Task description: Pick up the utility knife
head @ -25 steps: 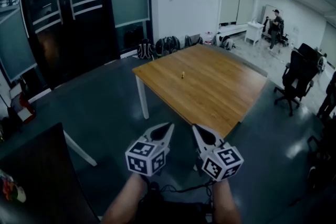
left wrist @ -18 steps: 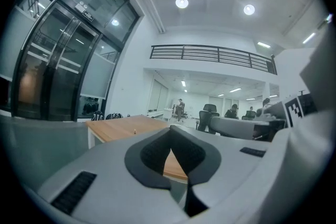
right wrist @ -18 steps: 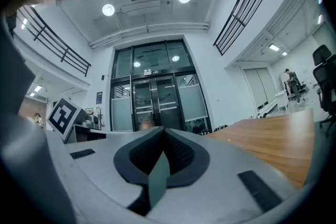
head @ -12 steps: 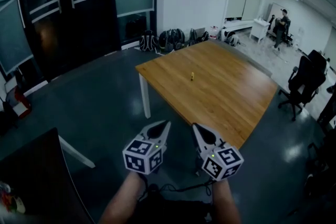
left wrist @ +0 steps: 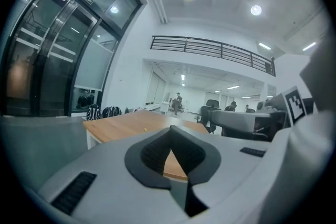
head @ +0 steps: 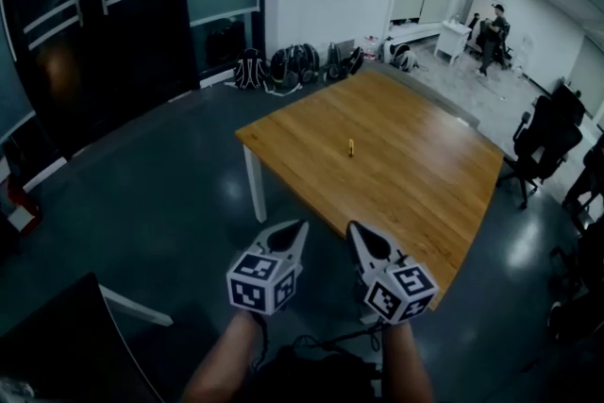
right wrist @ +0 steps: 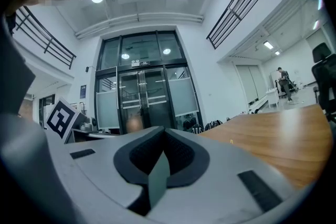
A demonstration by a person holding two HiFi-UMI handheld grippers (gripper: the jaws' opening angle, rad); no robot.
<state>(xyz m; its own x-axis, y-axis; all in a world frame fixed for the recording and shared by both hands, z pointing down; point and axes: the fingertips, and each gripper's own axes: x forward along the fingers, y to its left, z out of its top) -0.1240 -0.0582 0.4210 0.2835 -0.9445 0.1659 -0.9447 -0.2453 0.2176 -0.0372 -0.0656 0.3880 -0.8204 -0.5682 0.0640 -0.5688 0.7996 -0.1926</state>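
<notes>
Utility knife (head: 351,147), far from any edge of the counter (head: 415,189), seems light and stiff, best pinched across its body; left tongs (head: 303,225) and right tongs (head: 351,227) sit closed, empty.

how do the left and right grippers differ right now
The left gripper tilts rightward in the head view, and the right gripper tilts leftward, so their tips converge. The left gripper view looks onto the wooden table, while the right gripper view faces the glass doors, with the table off to its right. Both are shut, empty and short of the utility knife.
</notes>
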